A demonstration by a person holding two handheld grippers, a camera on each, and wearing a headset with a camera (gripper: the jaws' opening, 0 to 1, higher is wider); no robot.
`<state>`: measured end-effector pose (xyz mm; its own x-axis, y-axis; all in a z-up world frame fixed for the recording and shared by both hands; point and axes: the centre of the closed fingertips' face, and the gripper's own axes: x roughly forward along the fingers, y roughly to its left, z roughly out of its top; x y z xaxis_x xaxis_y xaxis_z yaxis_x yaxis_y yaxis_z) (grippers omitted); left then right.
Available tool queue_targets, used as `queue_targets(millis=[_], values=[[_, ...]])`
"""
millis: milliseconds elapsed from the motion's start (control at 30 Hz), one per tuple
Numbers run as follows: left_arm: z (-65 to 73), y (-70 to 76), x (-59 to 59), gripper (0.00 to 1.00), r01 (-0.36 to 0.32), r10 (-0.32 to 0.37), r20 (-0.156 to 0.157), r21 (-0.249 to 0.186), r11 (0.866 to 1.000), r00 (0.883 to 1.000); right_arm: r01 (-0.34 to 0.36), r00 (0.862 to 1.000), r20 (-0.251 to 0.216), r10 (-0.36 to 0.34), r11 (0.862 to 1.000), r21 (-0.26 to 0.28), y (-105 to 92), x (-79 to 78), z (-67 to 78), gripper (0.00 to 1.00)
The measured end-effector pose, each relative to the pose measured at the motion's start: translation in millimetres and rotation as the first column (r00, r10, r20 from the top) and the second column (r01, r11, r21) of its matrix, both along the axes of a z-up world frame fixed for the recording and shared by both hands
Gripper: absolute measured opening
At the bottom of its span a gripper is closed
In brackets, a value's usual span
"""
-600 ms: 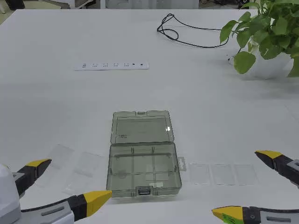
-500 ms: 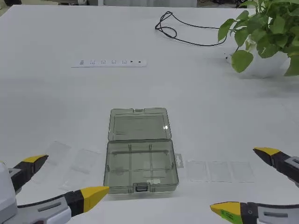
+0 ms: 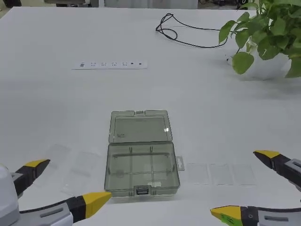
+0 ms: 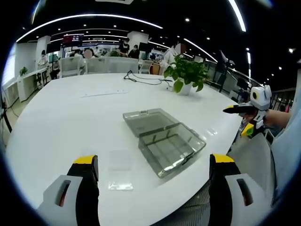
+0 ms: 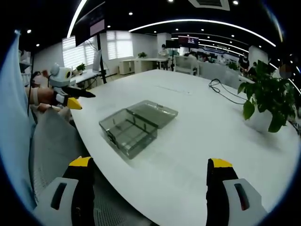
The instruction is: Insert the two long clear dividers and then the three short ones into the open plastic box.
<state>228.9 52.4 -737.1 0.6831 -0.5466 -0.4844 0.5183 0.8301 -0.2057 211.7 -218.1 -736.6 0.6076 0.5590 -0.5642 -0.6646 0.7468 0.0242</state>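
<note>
The smoky clear plastic box (image 3: 141, 170) lies open near the table's front edge, its lid (image 3: 139, 126) folded back flat. Two long clear dividers (image 3: 56, 157) (image 3: 87, 162) lie flat to its left. Three short ones (image 3: 197, 173) (image 3: 221, 174) (image 3: 244, 173) lie in a row to its right. My left gripper (image 3: 69, 181) hovers open at the lower left, near the long dividers. The right gripper (image 3: 243, 184) is open at the lower right, by the short ones. Neither holds anything. In the left gripper view the box (image 4: 171, 146) and a divider (image 4: 120, 160) lie ahead.
A white power strip (image 3: 109, 64) lies further back on the white table (image 3: 211, 117). A black cable (image 3: 181, 33) coils at the far side, and a potted plant (image 3: 265, 33) stands at the far right. People sit and stand in the office background (image 4: 127, 47).
The head camera has shifted a little, so the whole picture slid. Both grippers stay open in about the same places, and nothing on the table has moved.
</note>
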Motion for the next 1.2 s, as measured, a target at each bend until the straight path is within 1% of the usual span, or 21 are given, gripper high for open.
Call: queue_targets(millis=[333, 633, 900, 1200], values=[[-0.2, -5.8, -0.5, 1.0, 0.019, -0.019, -0.003, -0.001, 1.0, 1.0, -0.005, 1.0, -0.001, 0.005, 1.0, 0.002, 1.7, -0.9, 0.1, 1.0], [-1.2, -8.6, -0.8, 1.0, 0.022, -0.022, -0.005, -0.004, 1.0, 1.0, -0.001, 1.0, -0.003, 0.001, 1.0, 0.002, 0.8, -0.8, -1.6, 1.0], [-4.0, -3.0, -1.1, 1.0, 0.015, -0.015, -0.01, 0.004, 1.0, 1.0, 0.003, 1.0, -0.009, -0.003, 1.0, -0.003, -3.1, -1.7, -4.0, 1.0], [-4.2, -0.8, -2.1, 1.0, 0.011, -0.011, -0.011, 0.003, 1.0, 1.0, 0.003, 1.0, -0.008, -0.003, 1.0, -0.008, -3.7, -1.6, -3.8, 1.0]])
